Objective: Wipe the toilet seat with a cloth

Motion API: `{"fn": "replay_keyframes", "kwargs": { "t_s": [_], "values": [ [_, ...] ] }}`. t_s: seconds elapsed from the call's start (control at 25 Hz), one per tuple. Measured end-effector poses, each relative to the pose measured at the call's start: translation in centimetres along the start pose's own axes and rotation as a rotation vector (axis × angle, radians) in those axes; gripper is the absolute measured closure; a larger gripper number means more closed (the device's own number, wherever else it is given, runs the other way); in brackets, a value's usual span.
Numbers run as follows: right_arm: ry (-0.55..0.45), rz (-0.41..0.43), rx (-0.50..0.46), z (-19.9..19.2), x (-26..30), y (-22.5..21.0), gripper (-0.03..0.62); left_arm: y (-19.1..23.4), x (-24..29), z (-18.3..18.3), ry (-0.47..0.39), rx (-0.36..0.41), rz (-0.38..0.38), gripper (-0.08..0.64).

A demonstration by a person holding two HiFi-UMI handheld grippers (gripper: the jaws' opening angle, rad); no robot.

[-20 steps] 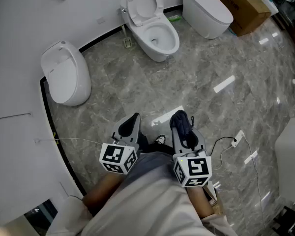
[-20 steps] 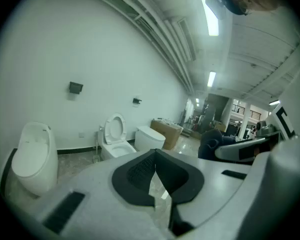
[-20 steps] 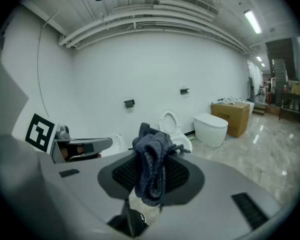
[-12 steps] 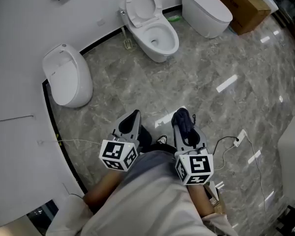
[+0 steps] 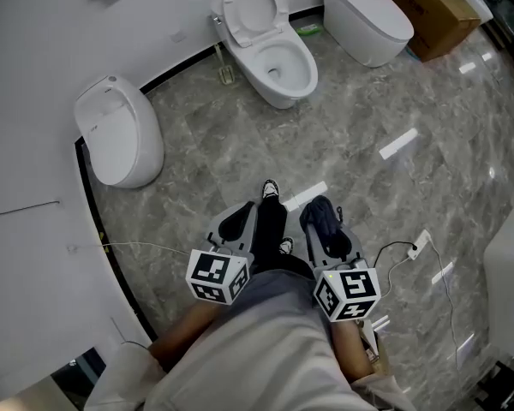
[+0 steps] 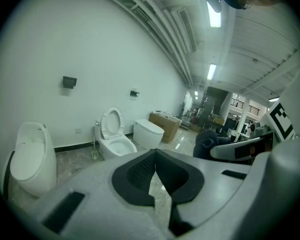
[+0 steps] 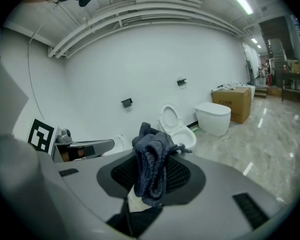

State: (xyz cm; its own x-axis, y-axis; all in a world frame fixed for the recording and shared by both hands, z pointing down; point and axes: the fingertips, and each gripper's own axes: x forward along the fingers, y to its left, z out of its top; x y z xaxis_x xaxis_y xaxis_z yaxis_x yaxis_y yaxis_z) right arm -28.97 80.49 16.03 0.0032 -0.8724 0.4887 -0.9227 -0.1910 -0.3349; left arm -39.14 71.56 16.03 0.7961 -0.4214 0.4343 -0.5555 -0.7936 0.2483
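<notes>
A white toilet stands against the far wall, its lid raised and its seat down; both gripper views show it too, the toilet and the toilet well ahead. My right gripper is shut on a dark blue cloth, which bunches up between its pads. My left gripper is shut with nothing in it. Both grippers are held low in front of my body, far from the toilet.
A white urinal-like fixture stands at the left wall. A second, closed toilet and a cardboard box are at the back right. A toilet brush is beside the open toilet. A power strip with cable lies on the marble floor at right. My shoe steps forward.
My foot has stepped forward between the grippers, and the view has shifted a little toward the toilet. Both grippers keep their hold and stance.
</notes>
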Motion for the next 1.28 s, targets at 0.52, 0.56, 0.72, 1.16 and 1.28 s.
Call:
{"fn": "replay_keyframes", "kwargs": {
  "t_s": [0.52,0.56,0.72,1.16,1.28],
  "values": [
    [0.07,-0.021,-0.122,8.3,9.7,-4.0,0.482,4.4,12.0,7.4,-0.01,-0.021,-0.046,0.551],
    [0.073,-0.018,-0.141,9.2,10.7,-4.2,0.482,5.1,12.9,8.1,-0.008,-0.018,-0.042,0.551],
    [0.077,-0.012,-0.172,12.3,14.8,-4.7,0.482,8.0,16.0,10.7,-0.014,-0.024,-0.038,0.551],
    [0.004,0.03,-0.141,20.6,23.0,-5.0,0.482,13.6,22.7,17.9,-0.063,-0.001,-0.061,0.551],
    [0.008,0.009,-0.137,21.9,24.1,-6.1,0.482,14.6,23.9,19.1,-0.068,-0.009,-0.057,0.551]
  ]
}}
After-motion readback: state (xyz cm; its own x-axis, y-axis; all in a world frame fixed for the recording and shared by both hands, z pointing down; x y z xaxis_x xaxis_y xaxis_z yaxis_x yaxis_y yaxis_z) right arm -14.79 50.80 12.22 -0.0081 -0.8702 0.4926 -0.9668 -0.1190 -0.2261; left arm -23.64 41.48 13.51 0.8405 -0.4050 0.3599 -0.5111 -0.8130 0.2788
